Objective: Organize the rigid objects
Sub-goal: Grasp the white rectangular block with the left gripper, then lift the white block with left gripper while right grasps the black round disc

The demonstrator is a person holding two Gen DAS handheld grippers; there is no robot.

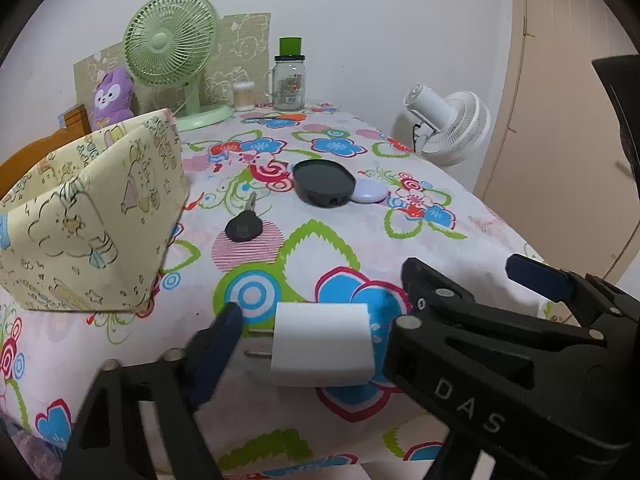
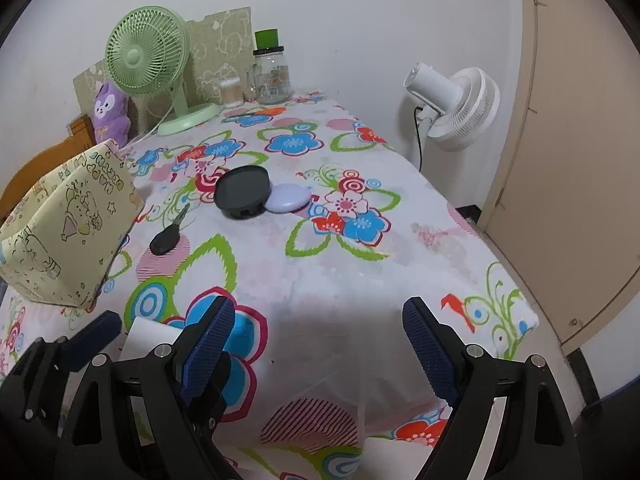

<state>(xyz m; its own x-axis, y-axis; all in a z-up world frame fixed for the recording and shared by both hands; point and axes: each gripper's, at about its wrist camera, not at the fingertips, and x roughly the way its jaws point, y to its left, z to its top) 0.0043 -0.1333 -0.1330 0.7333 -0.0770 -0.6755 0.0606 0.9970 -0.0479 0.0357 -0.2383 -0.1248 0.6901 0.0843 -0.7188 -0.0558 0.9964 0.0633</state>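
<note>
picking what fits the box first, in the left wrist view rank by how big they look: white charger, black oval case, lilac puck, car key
1. white charger, though it lies nearest the camera, which inflates it
2. black oval case
3. car key and lilac puck look alike; the puck is partly hidden behind the case

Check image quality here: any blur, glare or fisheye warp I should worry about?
Left wrist view: the left gripper finger is motion-blurred, the white charger sharp; dark vignette in the corners. Right wrist view: the door frame bows from fisheye; a soft shadow lies on the tablecloth between the right gripper fingers; no glare.
</note>
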